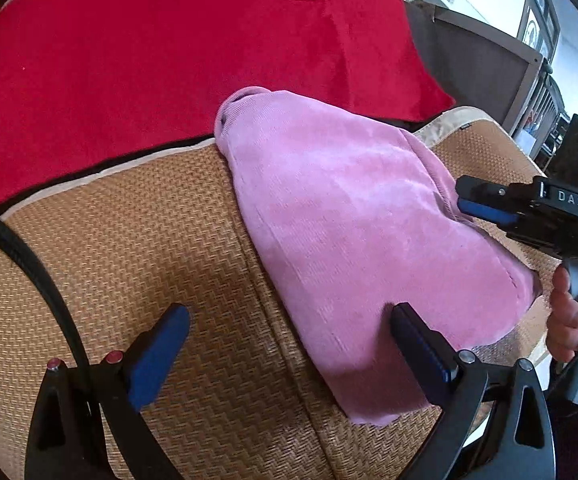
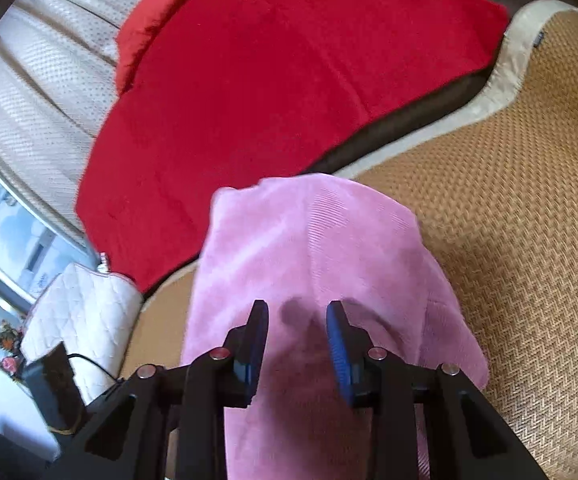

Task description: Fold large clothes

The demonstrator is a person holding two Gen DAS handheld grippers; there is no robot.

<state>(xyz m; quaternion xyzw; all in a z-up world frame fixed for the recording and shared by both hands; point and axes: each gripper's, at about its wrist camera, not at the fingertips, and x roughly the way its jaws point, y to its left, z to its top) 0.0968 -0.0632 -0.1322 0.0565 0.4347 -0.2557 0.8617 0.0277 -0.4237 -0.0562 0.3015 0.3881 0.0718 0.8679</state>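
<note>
A pink garment (image 1: 353,232) lies folded into a long bundle on the woven mat (image 1: 137,248), its ribbed end toward the red cloth. My left gripper (image 1: 289,316) is open wide; its left finger is over the bare mat and its right finger is over the garment's near edge. My right gripper (image 1: 465,200) comes in from the right at the garment's far side, held by a person's hand (image 1: 565,320). In the right wrist view the right gripper (image 2: 297,312) hovers just over the pink garment (image 2: 313,248), its blue pads a little apart with nothing pinched between them.
A red cloth (image 1: 177,48) covers the cushion behind the mat; it also shows in the right wrist view (image 2: 273,72). A black cable (image 1: 37,264) curves at the left. A white quilted cushion (image 2: 81,308) and a dark device (image 2: 53,384) sit at the lower left.
</note>
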